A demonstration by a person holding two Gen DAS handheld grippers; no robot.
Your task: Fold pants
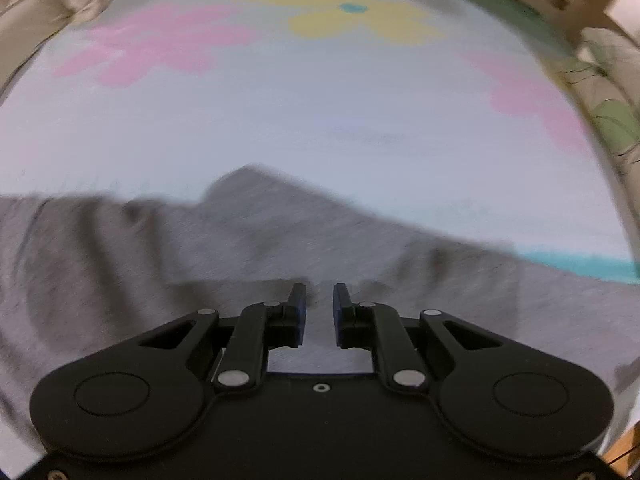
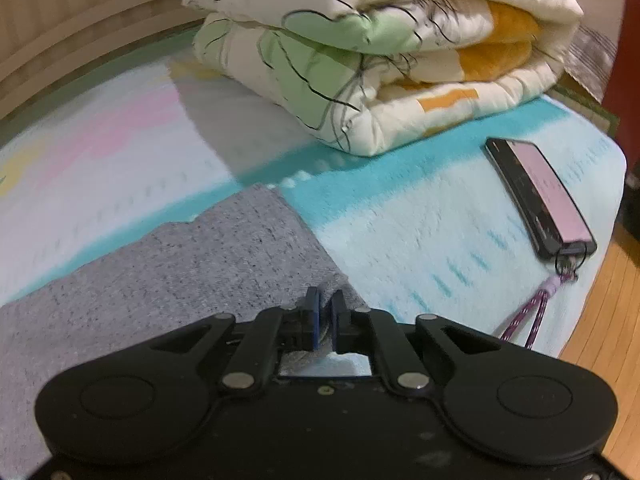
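Grey pants (image 1: 120, 260) lie spread over a pale blanket with pink and yellow flowers (image 1: 280, 120). In the left wrist view they fill the lower half, with creases running towards my left gripper (image 1: 320, 300). Its jaws stand narrowly apart with a pinch of grey cloth between them. In the right wrist view the end of a pant leg (image 2: 180, 260) reaches a turquoise stripe on the blanket (image 2: 400, 220). My right gripper (image 2: 325, 300) sits at the near right corner of that leg, almost closed with the cloth's edge caught between its blue pads.
A folded quilt (image 2: 380, 60) in cream, green and orange sits behind the leg end, and shows as quilt (image 1: 608, 92) at the right edge. A phone (image 2: 540, 192) with a purple lanyard (image 2: 532, 312) lies near the bed's right edge. Wooden floor (image 2: 608, 320) lies beyond.
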